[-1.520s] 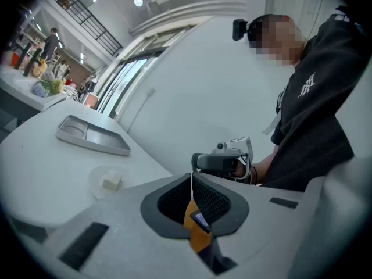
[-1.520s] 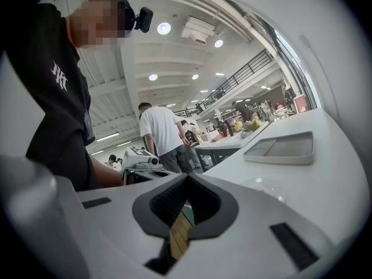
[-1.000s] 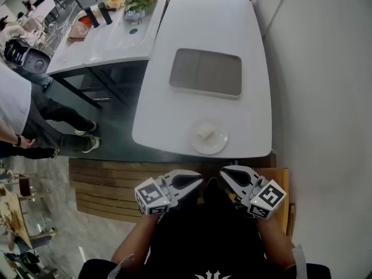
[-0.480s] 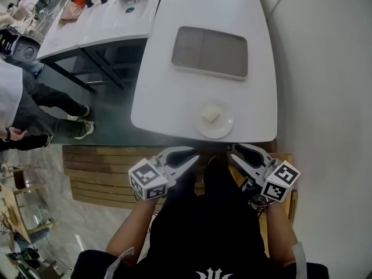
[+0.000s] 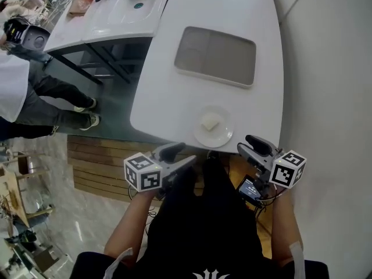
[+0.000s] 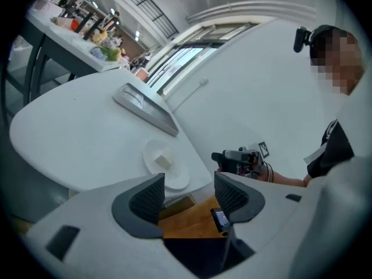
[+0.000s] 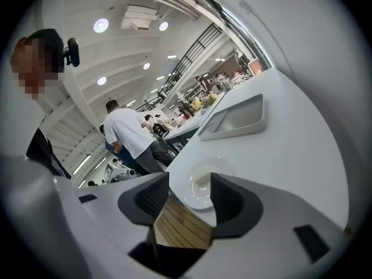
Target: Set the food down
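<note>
Both grippers hang just short of the tabletop's (image 5: pixel 168 92) near edge. The left gripper (image 5: pixel 176 158) and the right gripper (image 5: pixel 252 149) have jaws that have just been opening, and these now stand wide apart with nothing between them. Food (image 5: pixel 210 123), a pale block, already sits on a plate (image 5: pixel 224 135) by that near edge, so the setting-down looks done, and only drawing back seems left. Farther along lies a bare tray (image 5: pixel 216 57). What the food is I cannot tell, and the things on the far table (image 5: pixel 116 17) are too small to read.

Food (image 5: pixel 210 122) on plate (image 5: pixel 227 133), table (image 5: pixel 168 97) near edge; tray (image 5: pixel 215 56) behind.
</note>
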Available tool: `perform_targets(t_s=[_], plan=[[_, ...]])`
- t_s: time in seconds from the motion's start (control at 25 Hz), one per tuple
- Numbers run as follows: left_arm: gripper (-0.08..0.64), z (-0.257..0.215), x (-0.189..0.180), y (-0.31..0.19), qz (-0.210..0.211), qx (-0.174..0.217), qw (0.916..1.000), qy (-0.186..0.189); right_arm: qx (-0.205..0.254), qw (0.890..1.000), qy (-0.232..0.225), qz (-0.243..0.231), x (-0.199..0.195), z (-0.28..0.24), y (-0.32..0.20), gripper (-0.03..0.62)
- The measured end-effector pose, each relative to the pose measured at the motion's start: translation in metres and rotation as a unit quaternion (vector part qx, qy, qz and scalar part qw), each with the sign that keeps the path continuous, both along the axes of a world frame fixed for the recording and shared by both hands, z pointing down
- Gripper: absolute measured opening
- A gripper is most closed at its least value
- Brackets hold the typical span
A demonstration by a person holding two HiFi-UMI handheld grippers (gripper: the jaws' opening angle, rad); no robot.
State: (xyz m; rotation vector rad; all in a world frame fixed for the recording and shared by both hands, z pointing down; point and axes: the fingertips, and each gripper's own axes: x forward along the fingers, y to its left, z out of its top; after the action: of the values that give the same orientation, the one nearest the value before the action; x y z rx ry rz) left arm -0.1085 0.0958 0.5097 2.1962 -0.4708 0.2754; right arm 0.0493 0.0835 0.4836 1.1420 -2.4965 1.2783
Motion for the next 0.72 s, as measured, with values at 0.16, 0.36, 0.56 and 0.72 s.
perform_targets(t_s=[0.16, 0.36, 0.56, 0.72], plan=[[0.255, 0.01, 0.008, -0.015, -0.037, -0.029, 0.9985, -0.027, -0.026, 0.999, -0.011, -0.019, 0.014, 0.014, -0.017, 0.196], [0.255, 0.018, 0.013, -0.039, -0.071, -0.059, 0.9948, -0.043, -0.098, 0.994, -0.033, -0.046, 0.021, 0.046, -0.037, 0.196], [0.255, 0.027, 0.011, -0.04, -0.067, -0.098, 0.9896, -0.08, -0.156, 0.985, -0.032, -0.07, 0.017, 0.062, -0.036, 0.196], [0.253, 0.034, 0.016, -0.046, -0.03, -0.121, 0.9875, -0.097, -0.203, 0.976, -0.031, -0.071, 0.018, 0.076, -0.039, 0.196]])
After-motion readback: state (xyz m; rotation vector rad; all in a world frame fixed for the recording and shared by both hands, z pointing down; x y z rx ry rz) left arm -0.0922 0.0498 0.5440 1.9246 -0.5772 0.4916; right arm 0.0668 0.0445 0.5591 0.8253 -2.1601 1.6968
